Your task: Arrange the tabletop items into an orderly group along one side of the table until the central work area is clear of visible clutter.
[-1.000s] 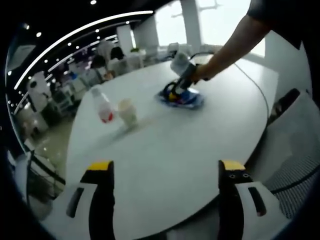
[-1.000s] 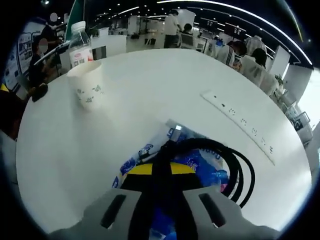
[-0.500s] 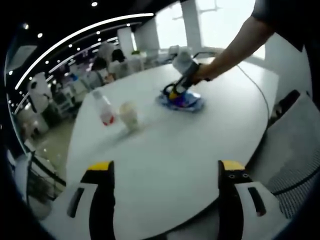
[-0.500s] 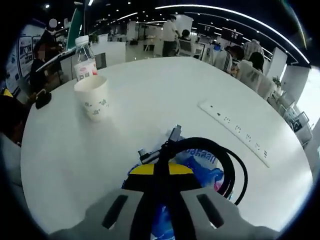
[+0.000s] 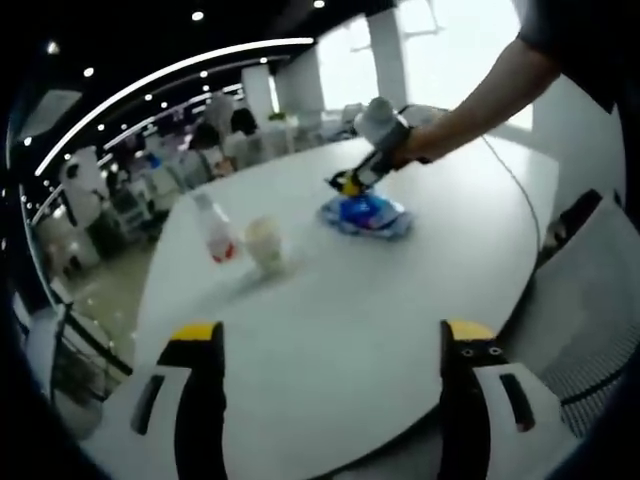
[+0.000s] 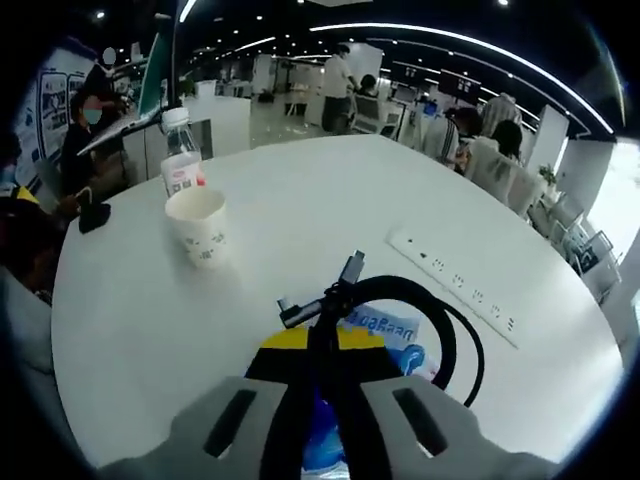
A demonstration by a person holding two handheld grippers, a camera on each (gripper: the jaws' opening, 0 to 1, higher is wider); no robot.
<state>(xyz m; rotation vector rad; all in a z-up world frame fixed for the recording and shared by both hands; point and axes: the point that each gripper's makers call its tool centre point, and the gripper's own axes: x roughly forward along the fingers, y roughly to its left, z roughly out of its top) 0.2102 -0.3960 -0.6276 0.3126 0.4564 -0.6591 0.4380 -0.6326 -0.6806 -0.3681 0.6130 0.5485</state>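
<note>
While the left gripper (image 5: 326,345) gapes, the right gripper (image 6: 322,345) pinches a black cable (image 6: 420,305) (above the blue packet (image 6: 395,335)).

We see a white, round-edged counter (image 5: 330,310). A paper cup (image 6: 203,228) stands upright on it, with a capped plastic bottle (image 6: 181,152) upright just beside it. A blue packet (image 5: 366,213) lies flat, well apart from both. A white power strip (image 6: 455,286) lies flat near the packet.
</note>
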